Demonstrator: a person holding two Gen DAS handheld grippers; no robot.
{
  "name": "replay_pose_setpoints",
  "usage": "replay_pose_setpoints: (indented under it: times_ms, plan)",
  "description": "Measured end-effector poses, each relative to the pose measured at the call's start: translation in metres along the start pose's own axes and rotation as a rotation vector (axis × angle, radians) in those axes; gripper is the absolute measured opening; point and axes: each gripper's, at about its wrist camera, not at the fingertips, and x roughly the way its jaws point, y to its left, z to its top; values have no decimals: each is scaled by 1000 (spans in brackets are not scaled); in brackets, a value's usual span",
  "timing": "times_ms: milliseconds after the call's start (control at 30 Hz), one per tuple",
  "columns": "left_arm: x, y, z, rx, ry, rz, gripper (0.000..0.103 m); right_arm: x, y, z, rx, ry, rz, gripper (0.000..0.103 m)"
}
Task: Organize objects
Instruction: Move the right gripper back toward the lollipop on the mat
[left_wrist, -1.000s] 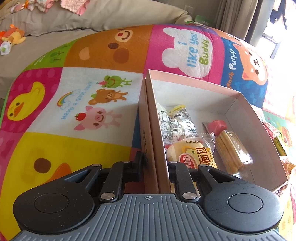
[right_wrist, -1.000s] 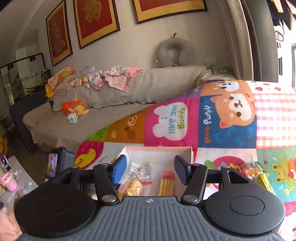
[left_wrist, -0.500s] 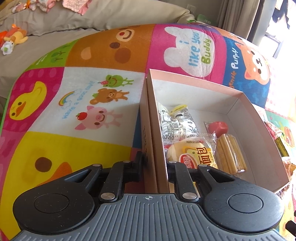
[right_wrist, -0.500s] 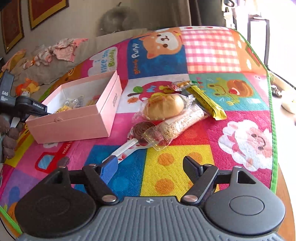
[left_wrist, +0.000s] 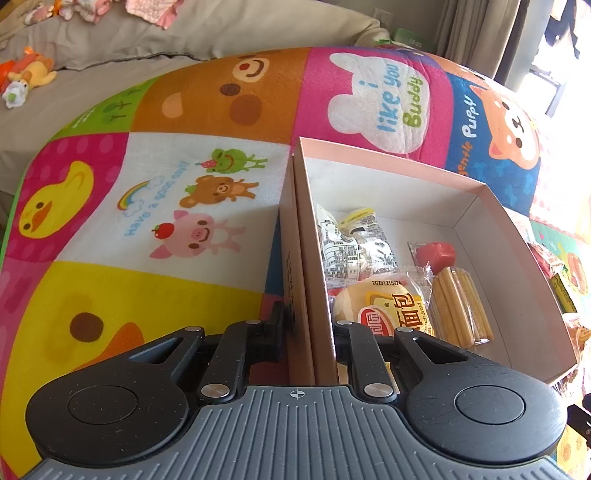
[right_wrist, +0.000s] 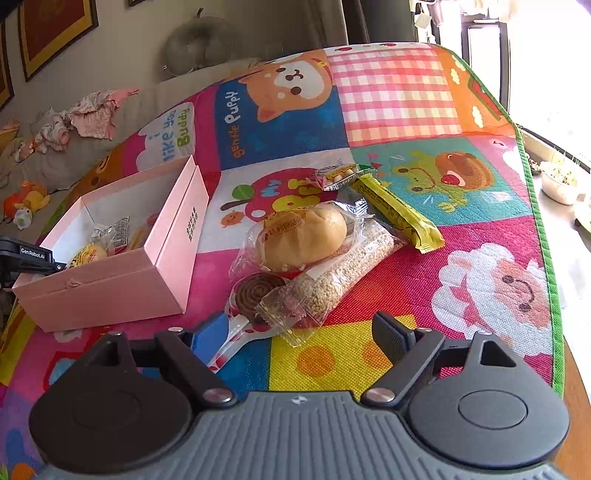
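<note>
- The left gripper (left_wrist: 308, 332) is seen clamped on the near wall of the pink box (left_wrist: 301, 266), one finger outside the wall and one inside.
- The right gripper (right_wrist: 295, 334) is held above the play mat (right_wrist: 399, 288) with its jaws opening and nothing between them; the blue-padded finger (right_wrist: 210, 330) is poised just over a lollipop's printed stick.
- Just beyond the right gripper a heap of loose snacks is spread mid-mat: a spiral lollipop (right_wrist: 258, 291), a clear bag of grains (right_wrist: 343, 273), a wrapped bun (right_wrist: 306, 238) resting on that bag, a yellow snack bar (right_wrist: 399, 214) and a small red-edged packet (right_wrist: 336, 175).
- The lollipop is partly overlapped by the crumpled end of the grain bag, so its edge is hard to make out.
- The box is set toward the mat's left edge in the right wrist view, open, beside the heap but apart from it.
- Inside the box are shown a printed foil packet (left_wrist: 351, 247), a packaged French bread (left_wrist: 384, 310), a pack of yellow sticks (left_wrist: 458, 310) and a red wrapped sweet (left_wrist: 436, 254).
- The bread pack's near end is hidden behind the left gripper's inner finger.
- A grey sofa (left_wrist: 110, 48) with a plush toy (left_wrist: 31, 74) and scattered clothes is seen past the mat's far edge.
</note>
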Motion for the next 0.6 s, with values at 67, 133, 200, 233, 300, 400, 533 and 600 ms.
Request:
replay_pose_setpoints:
  times_ms: [67,133,200,233,300,400,533,600]
  plan:
    - [0,0,0,2,0,1,17,4,9,-1,-20,6,21,90]
    - [0,0,0,5,2,3,17,11,18,-3,-51,20,36,91]
    - [0,-1,1,4,4,5,17,19,25,-2,-66,35,28,92]
    - [0,-1,1,4,5,6,17,23,27,-1,-72,36,23,93]
    - [0,-1,1,5,5,6,17,30,31,2,-81,33,8,93]
    - [1,-2,2,5,5,5,17,34,32,2,-100,35,-6,93]
    - [1,-2,1,4,4,5,17,35,38,0,-157,45,-22,95]
    - [1,-2,1,4,4,5,17,37,42,-1,-182,53,-17,98]
